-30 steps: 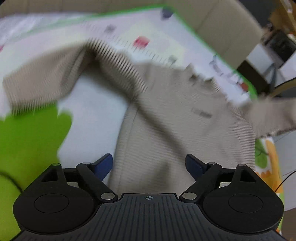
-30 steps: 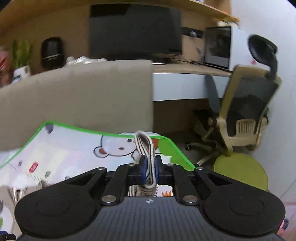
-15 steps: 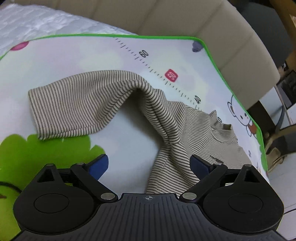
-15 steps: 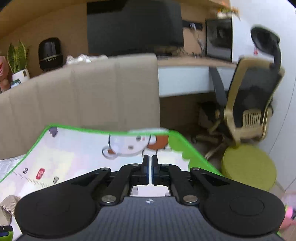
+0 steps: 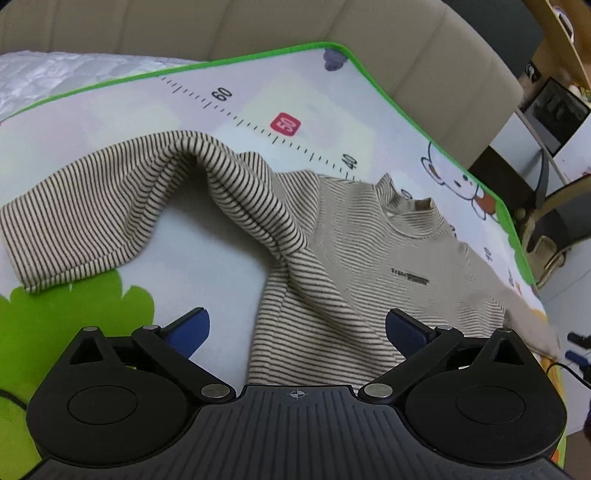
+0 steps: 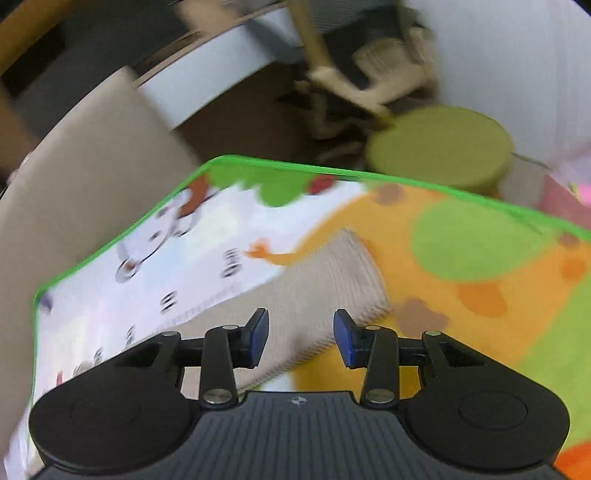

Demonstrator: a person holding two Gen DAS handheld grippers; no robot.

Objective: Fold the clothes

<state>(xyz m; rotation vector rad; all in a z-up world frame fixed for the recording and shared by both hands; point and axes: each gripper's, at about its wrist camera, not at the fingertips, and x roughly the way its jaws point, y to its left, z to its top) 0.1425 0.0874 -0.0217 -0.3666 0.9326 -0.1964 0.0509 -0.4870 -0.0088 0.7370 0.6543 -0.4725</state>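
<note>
both jaws opening above striped sweater.

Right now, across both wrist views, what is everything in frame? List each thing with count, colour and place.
striped sweater: one, beige with dark stripes, flat on the mat, near sleeve bent.
sleeve cuff: one, beige striped, on the mat ahead of the right gripper.
play mat: one, white with a green border and cartoon prints, under the sweater.
headboard: one, beige, padded, behind the mat.
round stool: one, olive green, on the floor beyond the mat.
office chair: one, cream, blurred, behind the stool.
left gripper: black, blue pads, jaws opening, nothing gripped.
right gripper: black, blue pads, jaws opening, nothing gripped.
</note>
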